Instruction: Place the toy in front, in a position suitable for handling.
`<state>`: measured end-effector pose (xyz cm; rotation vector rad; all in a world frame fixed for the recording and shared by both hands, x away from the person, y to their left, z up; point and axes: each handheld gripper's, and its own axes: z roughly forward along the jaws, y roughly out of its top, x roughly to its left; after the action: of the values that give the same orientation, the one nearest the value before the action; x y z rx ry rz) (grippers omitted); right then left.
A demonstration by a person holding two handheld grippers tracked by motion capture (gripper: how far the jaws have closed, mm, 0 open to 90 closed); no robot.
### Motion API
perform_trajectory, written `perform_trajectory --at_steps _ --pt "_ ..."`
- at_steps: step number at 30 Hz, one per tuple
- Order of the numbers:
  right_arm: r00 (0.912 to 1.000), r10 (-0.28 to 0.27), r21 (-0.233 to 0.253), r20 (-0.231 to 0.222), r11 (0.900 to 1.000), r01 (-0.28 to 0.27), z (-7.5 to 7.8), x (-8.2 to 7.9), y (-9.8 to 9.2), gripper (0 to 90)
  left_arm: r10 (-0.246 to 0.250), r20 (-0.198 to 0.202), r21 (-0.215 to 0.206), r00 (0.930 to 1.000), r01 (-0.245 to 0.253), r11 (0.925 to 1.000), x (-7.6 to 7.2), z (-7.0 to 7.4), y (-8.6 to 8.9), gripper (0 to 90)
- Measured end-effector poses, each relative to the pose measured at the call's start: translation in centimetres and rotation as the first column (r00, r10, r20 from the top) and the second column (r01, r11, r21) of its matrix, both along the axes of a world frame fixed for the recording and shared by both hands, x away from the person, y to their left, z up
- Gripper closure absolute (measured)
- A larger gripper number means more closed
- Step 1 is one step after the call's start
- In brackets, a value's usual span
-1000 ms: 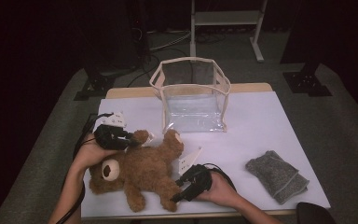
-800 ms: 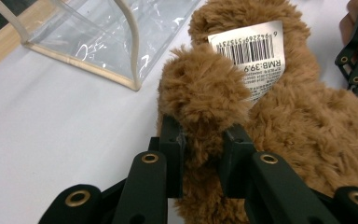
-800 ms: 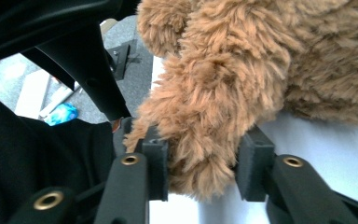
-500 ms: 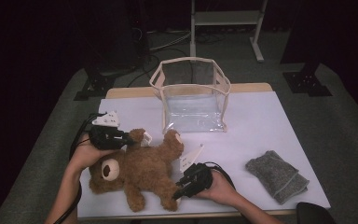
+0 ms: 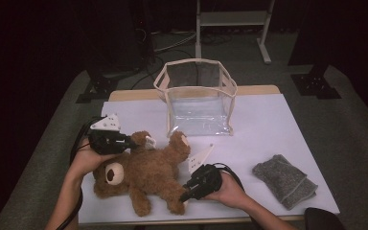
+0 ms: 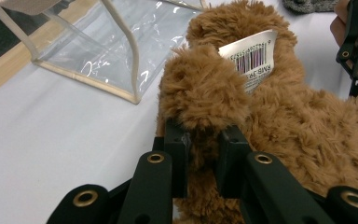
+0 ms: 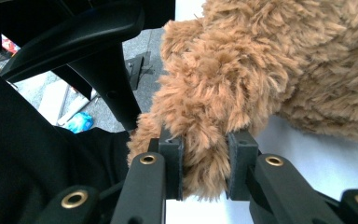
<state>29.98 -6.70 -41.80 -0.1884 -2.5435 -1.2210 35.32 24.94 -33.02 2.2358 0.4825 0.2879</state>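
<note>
Two grippers, both clamped onto the teddy bear (image 5: 143, 175), which lies at the near left of the table (image 5: 278, 120). The left gripper (image 5: 133, 142) pinches a fuzzy paw on the far side of the bear, next to the barcode tag (image 6: 254, 63). The right gripper (image 5: 186, 194) squeezes a leg at the near edge. So the grabbing part looks done. The clear plastic bag (image 5: 199, 100) stands open and empty just beyond, so I'd guess lifting the bear and dropping it in is what's left. A grey cloth (image 5: 286, 181) sits at the near right.
</note>
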Motion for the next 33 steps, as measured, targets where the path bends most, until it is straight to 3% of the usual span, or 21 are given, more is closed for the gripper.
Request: perform_trajectory --at_steps 4,7,15,20,26,33 --pt "0.9998 -0.008 0.024 -0.017 1.000 0.008 0.4 0.2 -0.7 72.3 0.000 -0.005 -0.034 1.0000 0.000 0.9994 0.1 0.0 0.0 78.9" --pt "0.9999 -0.009 0.031 -0.004 0.999 0.009 0.7 0.3 -1.0 72.3 -0.001 -0.002 -0.050 1.0000 0.001 0.9988 0.1 0.4 0.0 79.2" --pt "0.9996 -0.025 0.055 0.015 0.998 0.024 3.2 0.0 -3.5 72.3 -0.035 0.027 -0.074 0.9990 0.037 0.9965 -0.1 2.2 -1.5 79.1" --pt "0.9983 -0.044 0.059 0.037 0.997 0.042 4.8 -0.5 -5.9 72.3 -0.081 0.047 -0.080 0.9956 0.084 0.9932 0.0 3.5 -4.1 79.1" --pt "0.9943 -0.093 0.047 0.052 0.995 0.090 6.2 -1.3 -9.9 72.2 -0.152 0.075 -0.082 0.9855 0.158 0.9840 0.6 4.6 -8.0 79.0" --pt "0.9868 -0.154 0.040 0.051 0.988 0.152 6.4 -1.9 -14.1 72.3 -0.223 0.080 -0.056 0.9716 0.227 0.9722 1.4 4.7 -12.4 78.9"
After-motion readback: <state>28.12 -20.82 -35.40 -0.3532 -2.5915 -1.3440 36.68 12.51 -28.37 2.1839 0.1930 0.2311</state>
